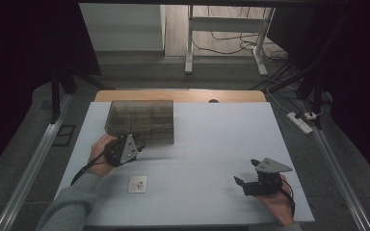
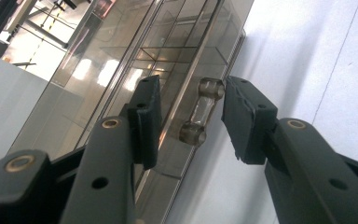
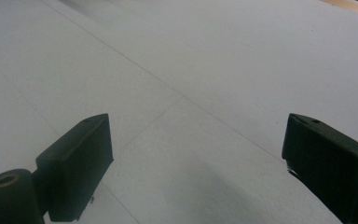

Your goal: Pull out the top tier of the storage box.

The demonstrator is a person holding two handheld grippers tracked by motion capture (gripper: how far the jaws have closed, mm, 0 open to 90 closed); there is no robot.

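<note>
1. One smoky clear box (image 1: 140, 120), lid down, at the far left of the table (image 1: 212, 144); its one clear handle (image 2: 201, 111) sits between my left gripper (image 2: 191, 122) pads, jaws half spread, not yet pinching.
2. Step, as I judge: gripping the handle. Next: squeeze squarely, then lift.
3. One right gripper (image 1: 248, 182), jaws spread wide, holding nothing, well apart.
4. One small card (image 1: 138, 184) near me.

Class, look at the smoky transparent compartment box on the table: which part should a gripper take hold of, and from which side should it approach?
Grip the clear bar handle on the box front, coming from the person's side of the table. It stands off the panel on two posts, leaving a slim bar the jaws can straddle. The left gripper is already placed so, jaws either side of it, apparently not yet pressing.
</note>
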